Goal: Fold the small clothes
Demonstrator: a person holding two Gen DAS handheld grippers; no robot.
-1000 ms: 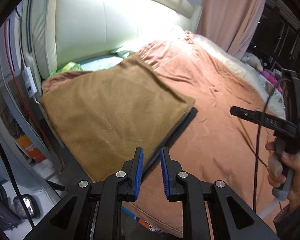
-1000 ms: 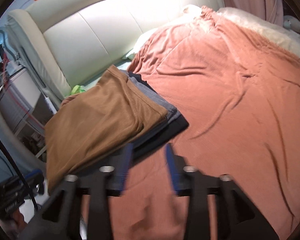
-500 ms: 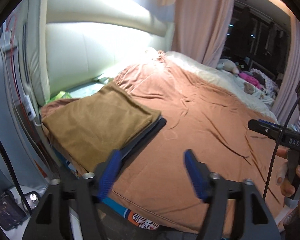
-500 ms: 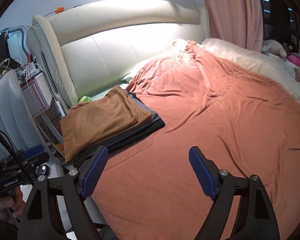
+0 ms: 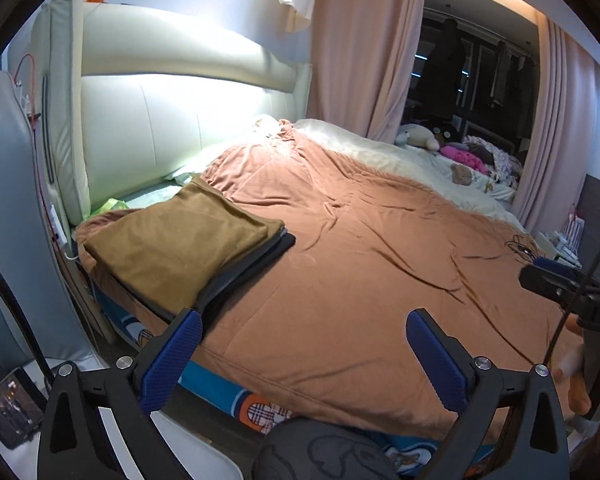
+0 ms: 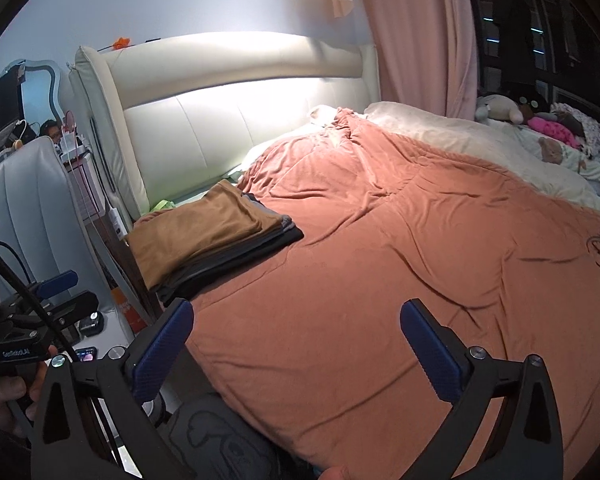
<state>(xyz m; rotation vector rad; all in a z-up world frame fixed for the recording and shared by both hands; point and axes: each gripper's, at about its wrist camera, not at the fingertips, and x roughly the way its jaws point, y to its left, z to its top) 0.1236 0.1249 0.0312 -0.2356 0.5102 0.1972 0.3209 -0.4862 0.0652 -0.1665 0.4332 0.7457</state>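
Beside the headboard, folded clothes [image 5: 180,248] sit stacked clear; left gripper [image 5: 302,354] and right gripper [image 6: 296,342] fingers are opening, empty.

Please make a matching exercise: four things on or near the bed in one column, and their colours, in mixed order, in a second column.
Things:
1. top folded garment
2. blanket
3. headboard
4. gripper pads

Colours:
a. blue
b. cream white
c. mustard brown
d. rust orange

Pairs: 1-c, 2-d, 3-b, 4-a
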